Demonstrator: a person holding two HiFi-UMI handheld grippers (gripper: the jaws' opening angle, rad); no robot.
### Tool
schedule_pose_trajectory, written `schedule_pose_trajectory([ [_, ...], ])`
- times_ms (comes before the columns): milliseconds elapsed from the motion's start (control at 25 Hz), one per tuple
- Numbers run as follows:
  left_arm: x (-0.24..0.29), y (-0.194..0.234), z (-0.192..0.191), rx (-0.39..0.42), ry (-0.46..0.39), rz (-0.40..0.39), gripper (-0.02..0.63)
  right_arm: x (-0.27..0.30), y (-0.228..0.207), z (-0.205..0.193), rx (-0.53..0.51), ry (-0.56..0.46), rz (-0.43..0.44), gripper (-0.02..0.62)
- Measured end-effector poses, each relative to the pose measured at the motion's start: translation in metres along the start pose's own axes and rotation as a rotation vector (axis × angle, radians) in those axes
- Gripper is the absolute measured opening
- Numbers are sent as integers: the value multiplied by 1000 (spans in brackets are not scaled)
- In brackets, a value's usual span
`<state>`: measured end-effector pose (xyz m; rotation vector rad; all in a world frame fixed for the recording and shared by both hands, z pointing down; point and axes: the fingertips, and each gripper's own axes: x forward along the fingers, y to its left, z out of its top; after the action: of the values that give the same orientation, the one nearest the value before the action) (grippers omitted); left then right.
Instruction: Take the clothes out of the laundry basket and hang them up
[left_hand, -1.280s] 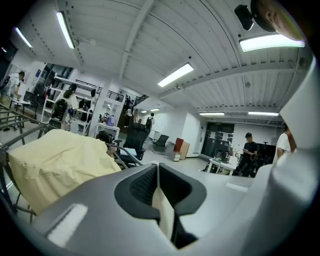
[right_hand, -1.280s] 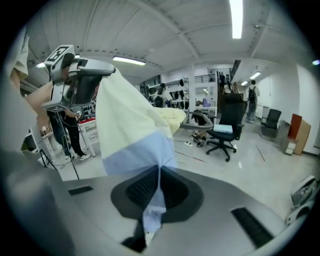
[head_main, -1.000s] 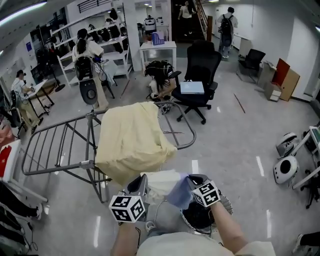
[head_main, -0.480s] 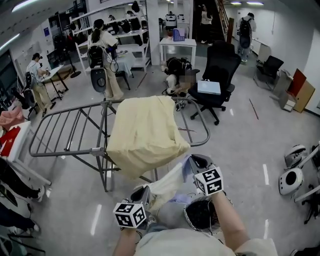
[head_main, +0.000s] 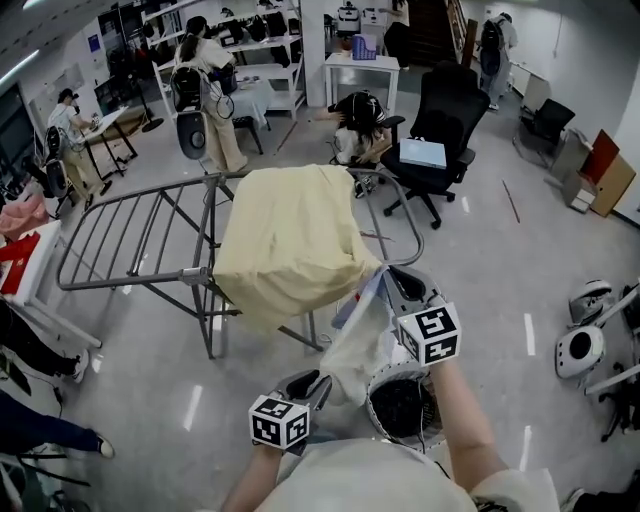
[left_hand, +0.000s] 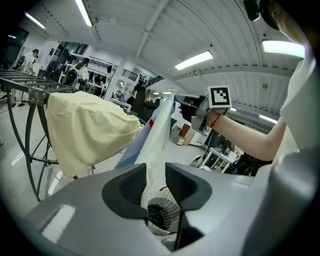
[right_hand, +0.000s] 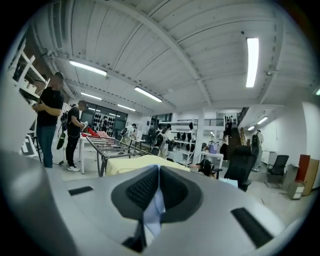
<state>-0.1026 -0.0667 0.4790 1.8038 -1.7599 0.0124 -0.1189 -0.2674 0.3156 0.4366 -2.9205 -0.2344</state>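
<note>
A white and pale blue garment (head_main: 360, 335) hangs stretched above the black laundry basket (head_main: 373, 408). My right gripper (head_main: 388, 283) is shut on its upper edge, and pale blue cloth (right_hand: 154, 212) shows pinched between the pads. My left gripper (head_main: 318, 380) is lower, by the basket; its jaws have just been opening. They stand apart with the garment (left_hand: 157, 135) running loosely between them, the basket (left_hand: 162, 215) below. A yellow cloth (head_main: 290, 240) is draped over the grey drying rack (head_main: 120, 225) just ahead.
A black office chair (head_main: 430, 110) stands beyond the rack, with a crouching person (head_main: 358, 125) beside it. Several people stand at shelves and tables at the back left. White round machines (head_main: 580, 345) sit on the floor at right.
The right gripper has risen, drawing the garment up out of the basket into a long strip. The left gripper has sunk toward the basket, and its jaws have parted.
</note>
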Motion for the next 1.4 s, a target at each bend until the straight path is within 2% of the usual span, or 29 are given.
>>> schedule_pose_trajectory([
  [80, -1, -1, -3, 18, 12, -16, 135, -4, -1, 8, -19, -8, 7, 8],
  [280, -5, 17, -1, 22, 4, 38, 135, -19, 1, 19, -41, -33, 20, 8],
  [560, 33, 30, 20, 114, -12, 79, 135, -51, -14, 64, -111, -109, -2, 8],
  [720, 60, 5, 59, 191, -86, 18, 112, -65, -17, 94, -148, -144, 17, 8],
  [840, 70, -29, 108, 264, -196, -58, 104, -70, -9, 103, -180, -139, 35, 8],
  [960, 68, -56, 150, 288, -287, -135, 101, -69, 5, 102, -211, -117, 61, 8],
  [1040, 67, -63, 164, 311, -297, -168, 98, -66, 14, 97, -222, -103, 81, 8],
  [1160, 71, -57, 163, 348, -253, -182, 98, -61, 26, 92, -220, -102, 112, 8],
  [1240, 70, -48, 161, 336, -241, -183, 73, -59, 31, 90, -212, -104, 133, 8],
  [1280, 67, -43, 161, 321, -244, -179, 22, -57, 33, 89, -210, -101, 139, 8],
  [1400, 50, -24, 166, 287, -268, -144, 18, -51, 33, 85, -200, -87, 145, 8],
])
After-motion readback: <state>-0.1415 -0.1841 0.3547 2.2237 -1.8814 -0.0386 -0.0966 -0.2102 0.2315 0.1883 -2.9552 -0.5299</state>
